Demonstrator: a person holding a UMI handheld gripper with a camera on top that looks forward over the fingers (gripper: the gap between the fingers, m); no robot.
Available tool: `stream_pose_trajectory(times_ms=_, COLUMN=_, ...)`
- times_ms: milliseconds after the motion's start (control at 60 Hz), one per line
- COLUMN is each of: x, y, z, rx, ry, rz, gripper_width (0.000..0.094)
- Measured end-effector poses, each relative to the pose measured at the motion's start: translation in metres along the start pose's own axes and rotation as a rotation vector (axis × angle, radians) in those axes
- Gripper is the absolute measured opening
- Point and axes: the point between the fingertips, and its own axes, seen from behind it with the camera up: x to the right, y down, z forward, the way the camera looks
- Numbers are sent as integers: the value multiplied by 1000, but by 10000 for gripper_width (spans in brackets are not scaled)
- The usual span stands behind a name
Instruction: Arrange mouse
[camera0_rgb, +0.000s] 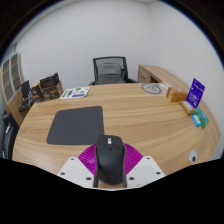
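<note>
A black computer mouse (108, 158) sits between my gripper's (109, 163) two fingers, and both magenta pads (91, 158) press against its sides. It is held above the near edge of the wooden desk (150, 120). A dark grey mouse mat (76, 124) lies flat on the desk just beyond the fingers, a little to the left.
A black office chair (109, 70) stands behind the desk. A blue sign (195, 93) and a small teal object (200, 119) are at the right. Papers (75, 93) lie at the back left. A round coaster (152, 88) lies at the back right.
</note>
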Motion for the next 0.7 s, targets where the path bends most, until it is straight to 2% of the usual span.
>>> stream_pose_trajectory(times_ms=233, x=-30, y=-128, z=-31, rx=158, ry=-15, rz=-63, gripper_width=315)
stream_pose_trajectory(times_ms=350, x=-70, y=-154, z=-13, rx=180, ry=-60, rz=-83, gripper_width=315)
stream_pose_trajectory(times_ms=467, x=-113, y=-146, z=30, rx=139, ry=-103, rz=-93, gripper_width=313)
stream_pose_trajectory(times_ms=700, x=-163, y=-70, z=126, rx=-12, ry=-123, rz=-164, gripper_width=314)
